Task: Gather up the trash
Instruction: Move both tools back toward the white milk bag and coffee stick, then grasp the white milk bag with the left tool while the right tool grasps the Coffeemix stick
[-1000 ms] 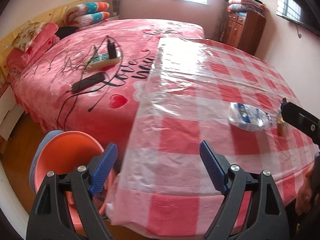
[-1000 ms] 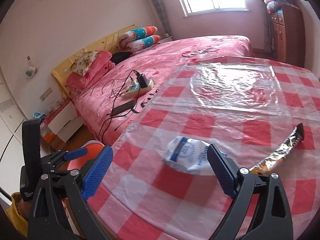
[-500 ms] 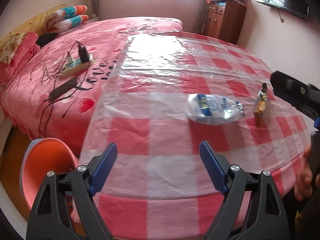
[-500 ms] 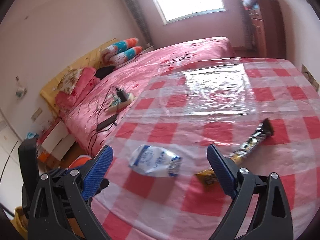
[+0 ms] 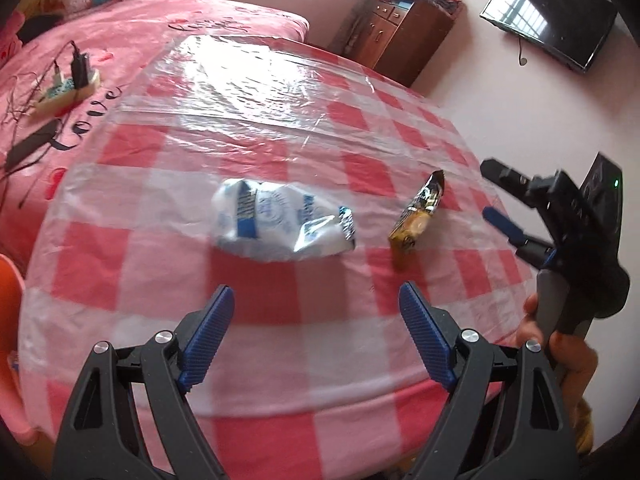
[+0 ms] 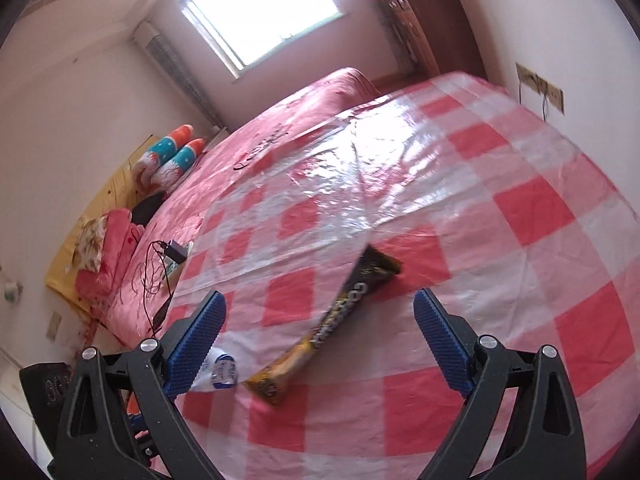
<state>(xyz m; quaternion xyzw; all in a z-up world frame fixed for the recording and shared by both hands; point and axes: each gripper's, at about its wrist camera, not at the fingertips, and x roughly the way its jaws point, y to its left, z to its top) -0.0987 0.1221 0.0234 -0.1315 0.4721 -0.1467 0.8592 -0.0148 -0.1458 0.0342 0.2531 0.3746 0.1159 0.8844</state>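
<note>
A crumpled white and blue plastic wrapper (image 5: 276,220) lies on the red-and-white checked table cover (image 5: 280,312). A long yellow and black snack wrapper (image 5: 420,216) lies to its right. My left gripper (image 5: 316,332) is open and empty, just short of the white wrapper. In the right wrist view my right gripper (image 6: 320,332) is open and empty, straddling the near half of the snack wrapper (image 6: 340,320) from above. The white wrapper (image 6: 218,374) shows partly behind its left finger. The right gripper also shows in the left wrist view (image 5: 500,208).
An orange plastic bin (image 5: 10,332) stands at the table's left edge. A pink bed (image 5: 100,40) with a power strip (image 5: 66,86) and cables lies beyond. A wooden cabinet (image 5: 404,40) and a wall TV (image 5: 548,12) are at the back right.
Both grippers have swung right and moved closer over the table. The left now faces the white wrapper; the right has come over the snack wrapper. The bin has slid to the left edge of view.
</note>
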